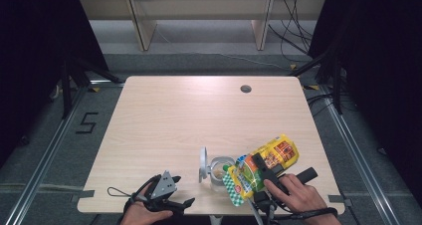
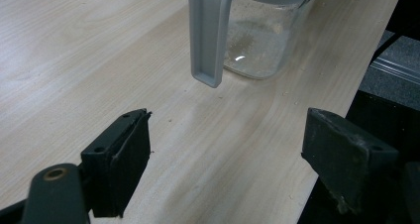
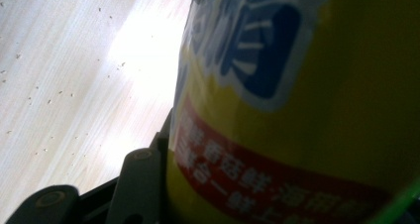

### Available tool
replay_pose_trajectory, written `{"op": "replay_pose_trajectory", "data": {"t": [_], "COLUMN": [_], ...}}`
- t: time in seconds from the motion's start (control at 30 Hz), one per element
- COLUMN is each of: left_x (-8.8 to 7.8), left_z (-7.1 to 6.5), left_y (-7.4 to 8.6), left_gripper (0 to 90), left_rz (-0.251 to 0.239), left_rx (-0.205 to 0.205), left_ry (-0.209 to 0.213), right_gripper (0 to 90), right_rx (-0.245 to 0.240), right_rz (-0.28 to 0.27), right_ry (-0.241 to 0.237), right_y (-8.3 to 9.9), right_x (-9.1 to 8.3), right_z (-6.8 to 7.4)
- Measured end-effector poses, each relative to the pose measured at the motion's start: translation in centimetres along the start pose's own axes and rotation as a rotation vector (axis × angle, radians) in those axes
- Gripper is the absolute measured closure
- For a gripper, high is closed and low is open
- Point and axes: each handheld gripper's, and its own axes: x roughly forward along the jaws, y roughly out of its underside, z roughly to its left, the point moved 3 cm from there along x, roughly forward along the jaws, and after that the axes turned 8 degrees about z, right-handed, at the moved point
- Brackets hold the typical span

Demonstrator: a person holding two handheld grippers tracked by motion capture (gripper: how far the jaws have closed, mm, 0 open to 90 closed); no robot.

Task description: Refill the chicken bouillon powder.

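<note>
High view: your right hand-held gripper pinches a yellow snack bag, tilted with its green-checked mouth hanging over the small clear jar near the front edge of the desk. The jar's grey lid stands flipped up at its left. Your left hand-held gripper rests low at the desk's front edge, left of the jar and apart from it.

Left gripper view: the 2 jaws are spread wide with bare desk between them. Ahead, the jar holds a thin layer of pale granules, its lid hanging in front.

Right gripper view: the bag sits pressed against the one jaw that shows; crumbs dot the desk.

You look to be mid-pour, jar barely filled. Next, tip the bag a little steeper with the mouth kept over the opening, and steady the jar with your left if it shifts.
</note>
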Motion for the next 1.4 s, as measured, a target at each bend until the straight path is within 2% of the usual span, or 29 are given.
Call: {"op": "replay_pose_trajectory", "data": {"t": [0.2, 0.27, 0.3, 0.4, 0.47, 0.5, 0.53, 0.57, 0.6, 0.83, 1.4], "left_x": [0.0, 0.0, 0.0, 0.01, -0.05, -0.05, -0.05, -0.06, 0.02, 0.01, 0.01], "left_z": [0.0, 0.02, 0.01, -0.03, 0.02, 0.02, 0.02, 0.03, 0.0, -0.03, -0.03], "left_y": [-0.01, -0.01, -0.01, -0.01, -0.01, -0.01, -0.01, -0.01, -0.01, -0.01, -0.02], "left_gripper": [18.3, 18.3, 18.3, 18.3, 18.3, 18.3, 18.3, 18.3, 18.3, 18.3, 18.3], "left_rz": [0.0, 0.0, 0.0, -0.003, 0.009, 0.011, 0.011, 0.012, -0.001, -0.001, -0.004], "left_rx": [0.004, 0.004, 0.003, -0.001, 0.006, 0.007, 0.007, 0.01, 0.004, -0.001, -0.001], "left_ry": [0.001, -0.001, 0.0, 0.003, 0.006, 0.007, 0.007, 0.007, 0.002, 0.002, 0.003], "right_gripper": [55.4, 55.4, 55.4, 56.4, 56.5, 56.5, 56.5, 56.6, 56.6, 56.8, 56.9], "right_rx": [0.003, -0.021, -0.055, -0.079, -0.02, -0.02, -0.026, -0.077, -0.086, -0.08, -0.11], "right_rz": [0.015, 0.005, -0.002, 0.009, 0.007, 0.006, 0.007, 0.009, 0.008, 0.014, 0.014], "right_ry": [0.0, 0.003, 0.013, 0.016, -0.001, -0.002, -0.001, 0.008, 0.012, 0.007, 0.022], "right_y": [0.06, 0.01, 0.11, 0.26, 0.21, 0.21, 0.19, 0.27, 0.25, 0.23, 0.24], "right_x": [-0.15, -0.03, 0.05, 0.03, -0.05, -0.07, -0.07, -0.03, 0.01, -0.08, -0.2], "right_z": [0.12, -0.09, -0.31, -0.44, -0.14, -0.14, -0.16, -0.38, -0.41, -0.33, -0.45]}}
